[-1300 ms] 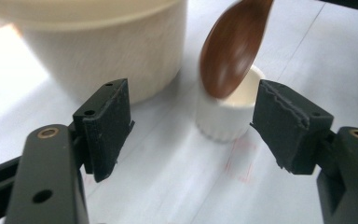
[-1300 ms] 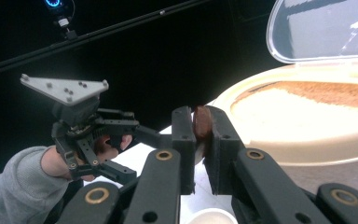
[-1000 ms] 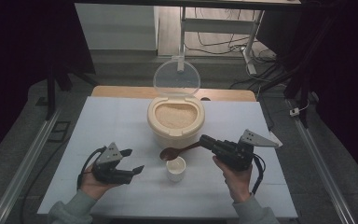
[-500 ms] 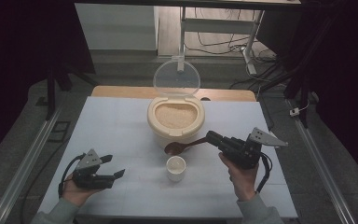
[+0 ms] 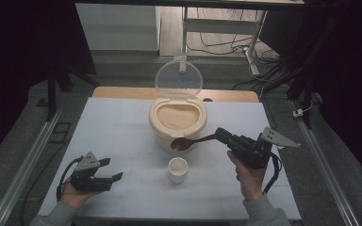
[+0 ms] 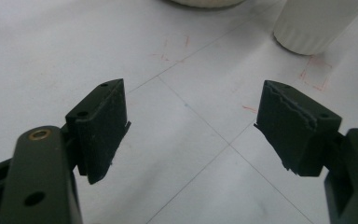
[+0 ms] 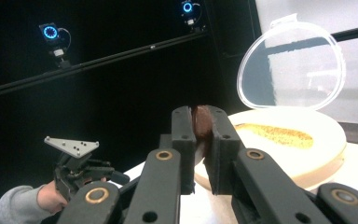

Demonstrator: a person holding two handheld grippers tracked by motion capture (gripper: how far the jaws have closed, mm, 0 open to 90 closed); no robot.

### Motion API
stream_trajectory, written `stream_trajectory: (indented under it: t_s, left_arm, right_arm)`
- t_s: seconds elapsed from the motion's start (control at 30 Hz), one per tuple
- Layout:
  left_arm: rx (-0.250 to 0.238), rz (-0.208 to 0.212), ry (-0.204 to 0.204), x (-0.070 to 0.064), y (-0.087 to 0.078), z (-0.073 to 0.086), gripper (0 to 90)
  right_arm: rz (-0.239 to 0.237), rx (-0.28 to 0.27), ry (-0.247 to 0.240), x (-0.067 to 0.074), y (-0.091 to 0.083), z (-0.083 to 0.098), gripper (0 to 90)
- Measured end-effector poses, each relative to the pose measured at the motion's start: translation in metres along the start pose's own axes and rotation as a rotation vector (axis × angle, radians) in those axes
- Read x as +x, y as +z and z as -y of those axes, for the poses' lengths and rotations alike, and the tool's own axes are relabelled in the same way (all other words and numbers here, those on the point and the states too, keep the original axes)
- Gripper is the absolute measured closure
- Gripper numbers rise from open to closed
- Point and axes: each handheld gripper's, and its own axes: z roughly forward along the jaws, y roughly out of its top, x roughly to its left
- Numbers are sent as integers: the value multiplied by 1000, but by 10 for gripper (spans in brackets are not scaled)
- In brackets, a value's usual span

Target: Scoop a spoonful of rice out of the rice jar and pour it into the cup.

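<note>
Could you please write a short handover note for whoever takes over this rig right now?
Right gripper: shut on the handle of the brown spoon, held level with its bowl over the front rim of the beige container.
Left gripper: open, nothing between its jaws, low over the table at the near left.
Things: the container's clear lid stands open and the grain inside is exposed. The small white cup stands upright in front of the container.
Done: lid open, spoon in hand.
Left: probably scooping grain and tipping it into the cup; I cannot tell what the cup holds.
</note>
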Motion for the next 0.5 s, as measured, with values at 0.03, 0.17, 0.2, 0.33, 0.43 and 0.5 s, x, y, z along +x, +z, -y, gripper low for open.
stream_trajectory:
  t_s: [0.03, 0.17, 0.2, 0.33, 0.43, 0.5]
  left_arm:
    - [0, 0, 0, 0, 0, 0, 237]
    - [6, 0, 3, 0, 1, 0, 235]
    - [7, 1, 1, 0, 1, 0, 234]
    - [10, 2, -1, 0, 2, 0, 232]
    - [12, 2, -2, 1, 2, 0, 232]
    - [16, 4, -1, 0, 3, 0, 232]
  right_arm:
    - [2, -4, -2, 0, -1, -1, 826]
    - [17, -27, -16, -2, -1, -9, 826]
    - [17, -27, -16, -2, -1, -9, 826]
    - [45, -71, -22, -9, 1, -22, 826]
    - [61, -96, -16, -14, 3, -29, 826]
    - [83, -104, -14, -18, 6, -33, 826]
